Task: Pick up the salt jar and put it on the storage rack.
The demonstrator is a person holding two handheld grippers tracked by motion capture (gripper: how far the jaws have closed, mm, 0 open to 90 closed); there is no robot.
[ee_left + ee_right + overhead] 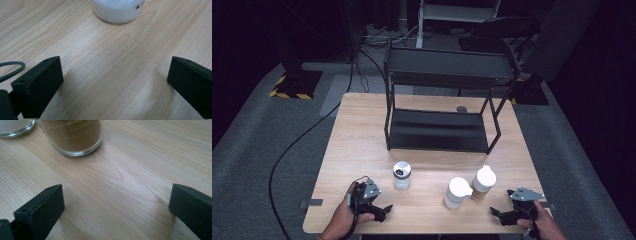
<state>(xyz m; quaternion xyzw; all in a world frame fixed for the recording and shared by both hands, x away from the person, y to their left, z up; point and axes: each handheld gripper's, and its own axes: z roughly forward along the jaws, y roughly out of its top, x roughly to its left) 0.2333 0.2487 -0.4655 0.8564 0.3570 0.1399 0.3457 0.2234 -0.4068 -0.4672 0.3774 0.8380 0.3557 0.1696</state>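
Wooden counter (362, 130) carries three jars near your hands: a silver-capped jar (402, 175) of white grains ahead of your left tool (379, 212), a white-lidded jar (456, 193) and a jar of brown powder (482, 182) side by side ahead of your right tool (502, 215). Both tools rest low at the near edge, released, jaws wide with nothing between them. The paired jars stand almost touching, so you could knock one while closing on the other. Glass may slip in hard jaws. Beyond stands an empty black rack (447, 100); its front posts could catch a carried jar.
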